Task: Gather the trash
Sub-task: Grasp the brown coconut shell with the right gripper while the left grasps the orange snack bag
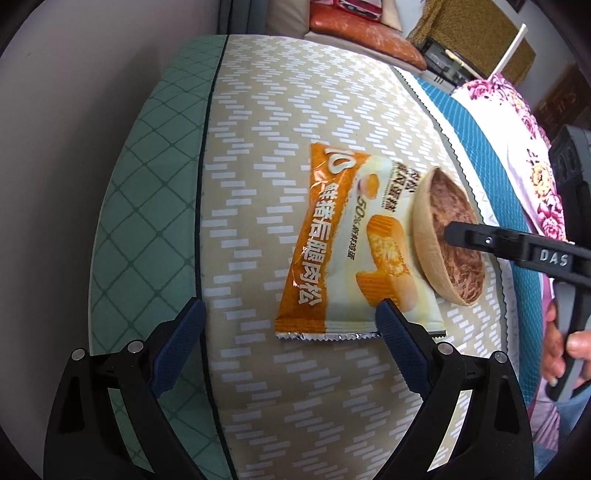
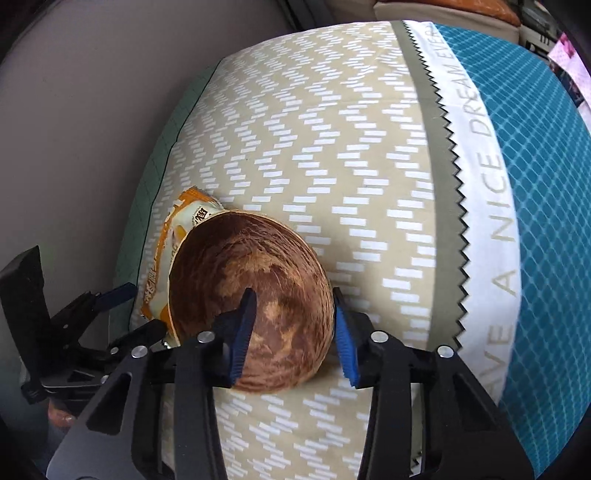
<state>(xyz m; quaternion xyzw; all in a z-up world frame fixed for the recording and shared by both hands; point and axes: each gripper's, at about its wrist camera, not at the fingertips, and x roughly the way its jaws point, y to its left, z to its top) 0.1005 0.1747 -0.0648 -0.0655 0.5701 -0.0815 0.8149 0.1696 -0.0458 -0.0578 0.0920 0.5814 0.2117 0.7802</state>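
Note:
An orange and white snack wrapper [image 1: 343,236] lies flat on the beige zigzag-patterned sheet [image 1: 295,110]. A brown wooden bowl [image 1: 443,199] leans on the wrapper's right edge, its hollow tipped up. My left gripper [image 1: 290,308] hovers open over the wrapper's near crimped edge, and the right pad [image 1: 399,332] covers its corner. In the right wrist view my right gripper [image 2: 293,295] straddles the rim of the bowl [image 2: 258,266]. One pad [image 2: 242,332] is inside the hollow and the other is just outside, with a clear gap left. Most of the wrapper [image 2: 162,273] is hidden behind the bowl.
The bed's green quilted side [image 1: 147,221] drops off to the left beside a pale wall. A teal netted strip [image 2: 535,184] and a pink floral cloth [image 1: 532,155] lie to the right. Cushions [image 1: 362,33] sit at the far end. A hand [image 1: 569,350] holds the right gripper's handle.

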